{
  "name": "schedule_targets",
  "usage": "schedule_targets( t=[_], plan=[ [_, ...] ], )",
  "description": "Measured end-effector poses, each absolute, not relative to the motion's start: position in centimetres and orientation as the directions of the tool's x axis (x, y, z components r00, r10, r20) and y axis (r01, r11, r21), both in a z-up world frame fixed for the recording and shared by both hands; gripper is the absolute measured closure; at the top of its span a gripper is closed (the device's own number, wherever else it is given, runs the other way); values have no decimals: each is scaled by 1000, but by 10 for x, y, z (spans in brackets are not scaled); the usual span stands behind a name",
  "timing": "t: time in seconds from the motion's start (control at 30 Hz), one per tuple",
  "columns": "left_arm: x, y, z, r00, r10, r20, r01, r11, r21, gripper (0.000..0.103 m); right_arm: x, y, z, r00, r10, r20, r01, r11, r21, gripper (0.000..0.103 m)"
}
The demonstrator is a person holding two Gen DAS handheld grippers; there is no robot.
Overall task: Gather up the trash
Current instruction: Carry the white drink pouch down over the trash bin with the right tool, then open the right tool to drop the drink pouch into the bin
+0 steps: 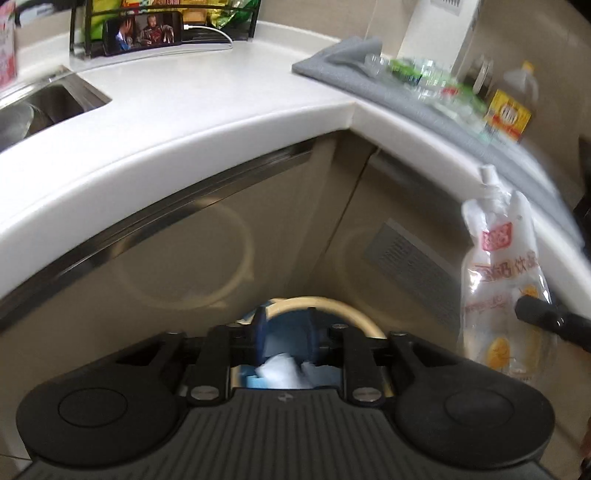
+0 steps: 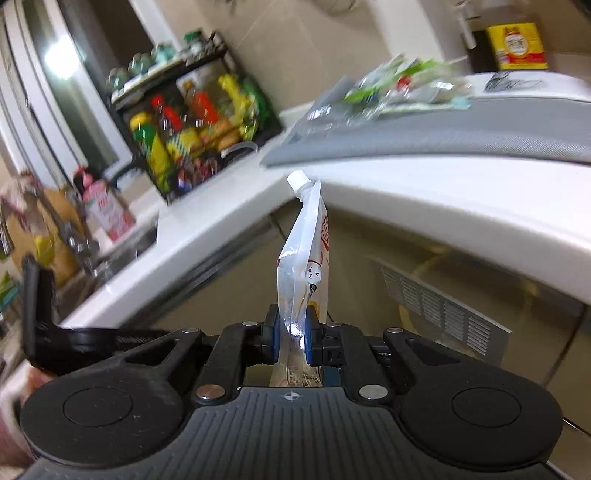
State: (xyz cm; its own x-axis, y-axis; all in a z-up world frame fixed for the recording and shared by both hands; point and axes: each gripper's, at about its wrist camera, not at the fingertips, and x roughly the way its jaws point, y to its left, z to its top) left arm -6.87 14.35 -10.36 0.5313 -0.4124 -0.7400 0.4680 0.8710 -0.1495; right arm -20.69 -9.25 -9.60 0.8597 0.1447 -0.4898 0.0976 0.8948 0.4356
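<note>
My right gripper (image 2: 291, 339) is shut on a clear drink pouch (image 2: 306, 254) with a white spout, held upright in front of the counter edge. The same pouch (image 1: 498, 280) shows at the right of the left wrist view, with a right fingertip (image 1: 535, 314) on it. My left gripper (image 1: 286, 341) is open, its blue pads apart over a round bin (image 1: 354, 314) with a cream rim and a blue liner. White crumpled paper (image 1: 280, 373) lies in the bin. More plastic trash (image 1: 424, 79) lies on a grey mat (image 1: 340, 62) on the counter.
A white L-shaped counter (image 1: 207, 99) runs above beige cabinet doors with a vent grille (image 1: 413, 266). A steel sink (image 1: 40, 107) is at the left. A black rack with a phone (image 1: 144, 31) stands at the back. An oil bottle (image 1: 513, 107) stands at the right.
</note>
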Motion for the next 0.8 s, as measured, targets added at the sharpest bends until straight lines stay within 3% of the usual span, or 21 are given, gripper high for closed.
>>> schedule_targets(
  t=[0.07,0.13,0.17,0.3,0.37,0.43,0.53,0.8],
  plan=[
    [-69,144,-110,519,-394,-758,463,875,-138,35,-193,-89,-112,828,168,-535,94,899,428,89],
    [-69,144,-116,517,-373,-771,449,884,-127,14,-179,-86,-128,794,179,-581,105,902,420,89],
    [-69,143,-118,520,-362,-774,442,889,-119,10,-172,-83,-136,776,184,-603,102,907,409,89],
    [-66,140,-127,486,-345,-803,452,885,-107,9,-147,-77,-164,705,198,-682,105,921,376,89],
    [-67,140,-128,486,-331,-809,450,888,-92,0,-136,-78,-173,664,185,-725,145,919,367,85],
    [-70,141,-129,499,-324,-804,452,889,-78,0,-130,-80,-178,642,182,-745,169,914,369,81],
    [-72,137,-129,488,-321,-811,466,882,-69,0,-132,-80,-173,657,155,-738,193,912,363,56],
    [-76,132,-122,487,-323,-812,480,875,-60,0,-162,-75,-149,694,194,-693,168,893,418,22]
  ],
)
